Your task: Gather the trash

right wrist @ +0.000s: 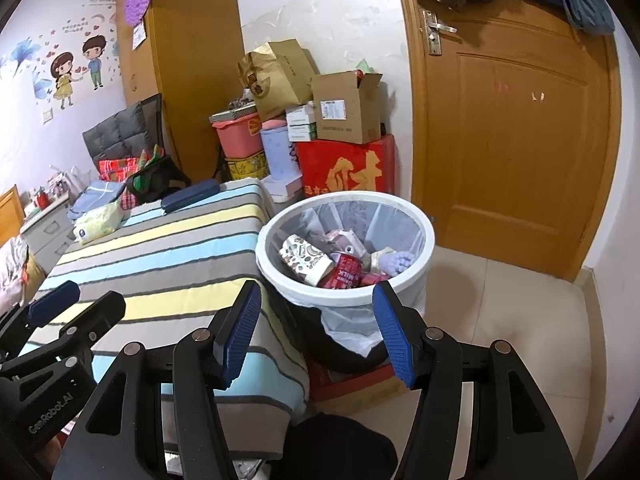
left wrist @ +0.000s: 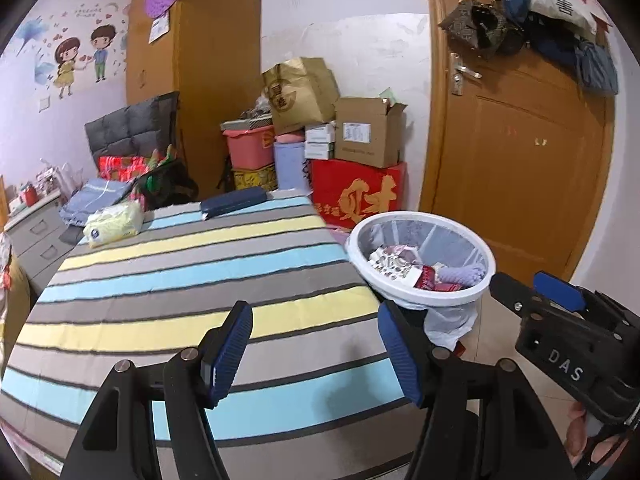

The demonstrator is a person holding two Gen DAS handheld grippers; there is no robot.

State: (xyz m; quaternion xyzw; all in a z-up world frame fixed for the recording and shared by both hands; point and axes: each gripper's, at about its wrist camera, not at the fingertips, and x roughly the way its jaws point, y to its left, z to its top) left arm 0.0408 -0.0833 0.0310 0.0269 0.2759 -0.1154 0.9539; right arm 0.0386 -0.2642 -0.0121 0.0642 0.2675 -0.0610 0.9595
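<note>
While the left wrist view shows the left gripper [left wrist: 316, 350] with fingers spread and empty over the striped bed [left wrist: 180, 280], the lined trash bin [left wrist: 420, 258] stands just beside the bed corner, near the door. From the right wrist, right gripper [right wrist: 316, 332] fingers also spread, empty; the bin's cartons [right wrist: 308, 258] look light and crushable, the liner rim is the likely hold, bin base hidden.

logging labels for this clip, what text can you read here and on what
"DAS": black right hand-held gripper body.
"GenRobot.AI": black left hand-held gripper body.
"财": big red cardboard box.
"MILK": red carton in the white round bin.
Brown box label, wall sticker text: too small to read.
</note>
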